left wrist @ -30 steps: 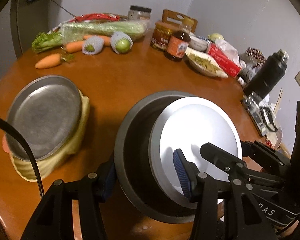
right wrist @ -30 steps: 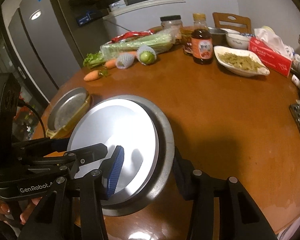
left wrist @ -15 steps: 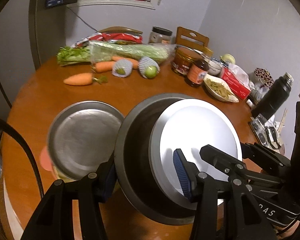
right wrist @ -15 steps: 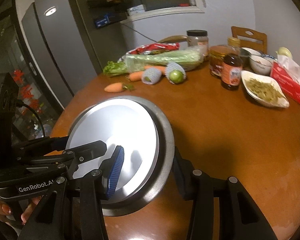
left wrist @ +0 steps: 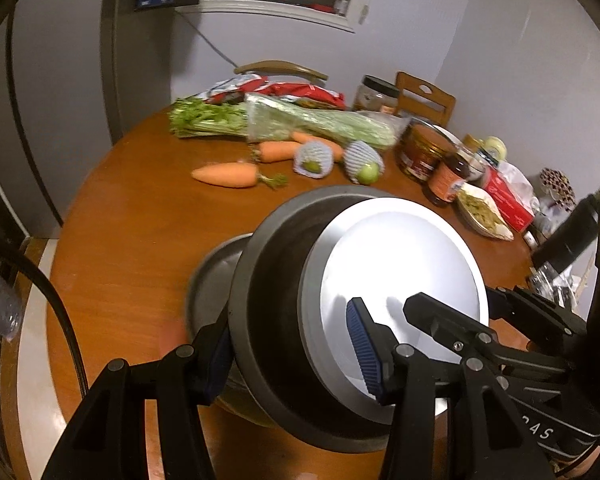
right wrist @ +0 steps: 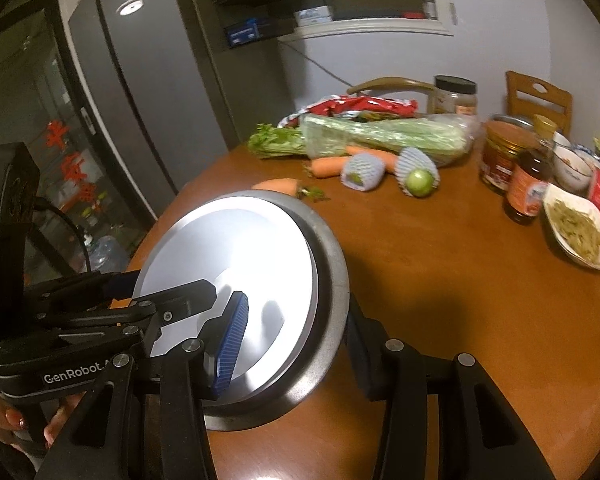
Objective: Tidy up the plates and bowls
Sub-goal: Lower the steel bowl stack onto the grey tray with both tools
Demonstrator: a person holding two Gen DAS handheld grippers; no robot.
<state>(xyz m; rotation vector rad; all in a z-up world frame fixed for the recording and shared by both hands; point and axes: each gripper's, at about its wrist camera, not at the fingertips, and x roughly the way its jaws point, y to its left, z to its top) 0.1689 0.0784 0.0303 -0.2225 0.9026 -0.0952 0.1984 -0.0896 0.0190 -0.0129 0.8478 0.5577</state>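
Observation:
Both grippers hold a dark grey metal bowl [left wrist: 272, 292] with a bright silver plate [left wrist: 400, 276] inside it. My left gripper [left wrist: 292, 356] is shut on the bowl's left rim. My right gripper [right wrist: 292, 340] is shut on its right rim [right wrist: 332, 280], over the plate [right wrist: 228, 256]. The bowl hangs tilted above a second grey metal plate [left wrist: 210, 280], which rests on a yellowish bowl mostly hidden beneath.
The round wooden table [right wrist: 440, 280] carries carrots [left wrist: 226, 174], celery [left wrist: 300, 120], netted fruit [left wrist: 362, 162], jars and a sauce bottle [right wrist: 528, 184], a dish of food [right wrist: 580, 228] and a black flask [left wrist: 572, 232]. A fridge [right wrist: 140, 80] stands left; chairs stand behind.
Both grippers have carried the bowl and plate leftward and upward. The second metal plate, earlier well to the left, now lies partly beneath the held bowl.

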